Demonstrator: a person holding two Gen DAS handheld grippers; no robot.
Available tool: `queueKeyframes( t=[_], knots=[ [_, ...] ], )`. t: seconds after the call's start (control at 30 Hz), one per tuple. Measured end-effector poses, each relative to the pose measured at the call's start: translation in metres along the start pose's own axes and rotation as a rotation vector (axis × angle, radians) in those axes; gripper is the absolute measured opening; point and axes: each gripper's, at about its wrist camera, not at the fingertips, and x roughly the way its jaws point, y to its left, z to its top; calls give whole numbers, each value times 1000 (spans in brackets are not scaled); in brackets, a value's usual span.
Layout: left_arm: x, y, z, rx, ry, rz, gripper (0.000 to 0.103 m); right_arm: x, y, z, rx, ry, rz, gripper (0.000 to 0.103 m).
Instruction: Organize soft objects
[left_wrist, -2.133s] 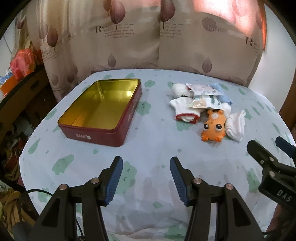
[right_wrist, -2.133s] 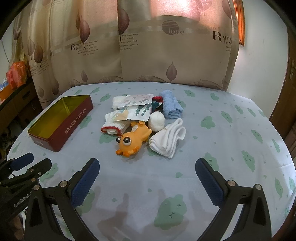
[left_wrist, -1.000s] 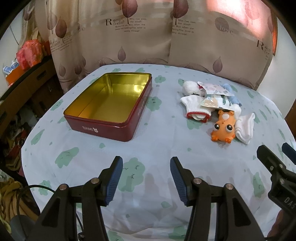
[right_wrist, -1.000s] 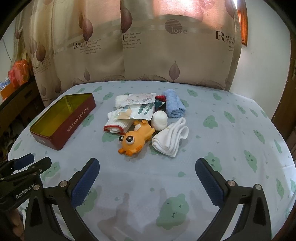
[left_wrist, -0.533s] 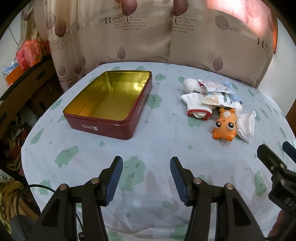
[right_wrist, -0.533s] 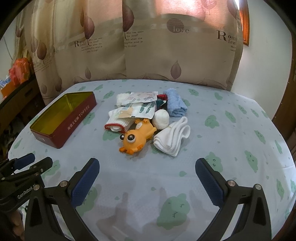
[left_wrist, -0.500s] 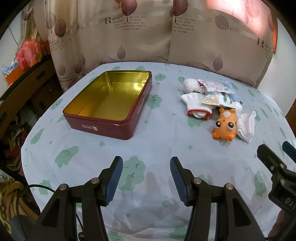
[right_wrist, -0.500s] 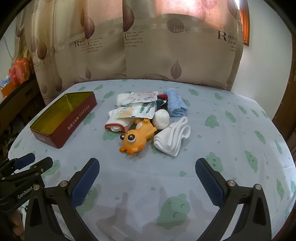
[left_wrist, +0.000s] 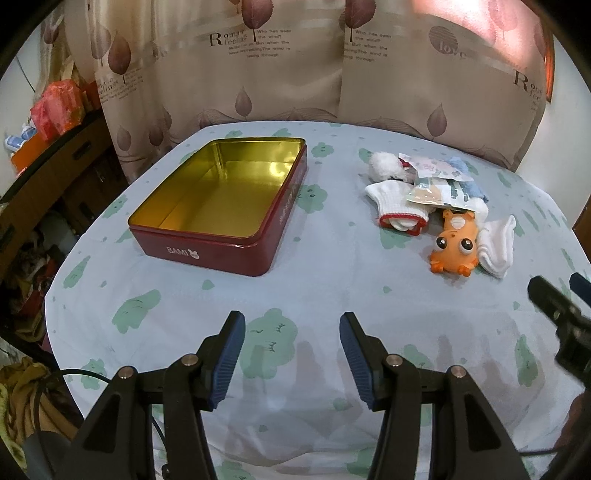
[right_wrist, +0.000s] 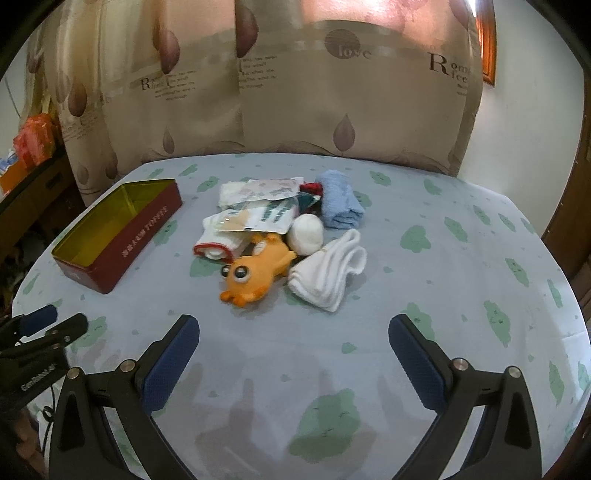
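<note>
While both of your tools hover low over the near edge of the table (right_wrist: 461, 266), neither has hold of anything. Your left gripper (left_wrist: 291, 350) stands partly open, its blue pads apart with only the cloud-print cloth between them. Your right gripper (right_wrist: 293, 354) is spread wide, again with bare cloth in the gap.

The red tin (left_wrist: 258, 254) sits on the left side of the table, lid off, its gold interior holding nothing. It lies well apart from the pile of soft objects to its right.

The pile is bunched together at mid-table:
- The orange toy (right_wrist: 255, 275), with bulging eyes, lies nearest you, facing the near edge.
- The folded white sock (right_wrist: 327, 273) lies just beside the toy on its right, touching it.
- The white ball (right_wrist: 306, 233) rests behind the toy and against the sock.
- The red-cuffed white glove (right_wrist: 216, 243) lies to the toy's left, cuff toward you.
- Two flat printed packets (right_wrist: 258, 216) lie on top of the glove and over the toy's rear.
- The rolled blue towel (right_wrist: 340, 205) lies at the far right of the pile.
- A small red and dark item beside the towel is mostly covered; you cannot tell what it is.

A leaf-patterned curtain (right_wrist: 295, 92) hangs behind the table.
</note>
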Motion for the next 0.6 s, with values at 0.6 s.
queueKeyframes(
  t=[0.6],
  knots=[
    [28,-22,10,108,20,-58,54,88,-35,31,-6,175,-64,101]
  ],
)
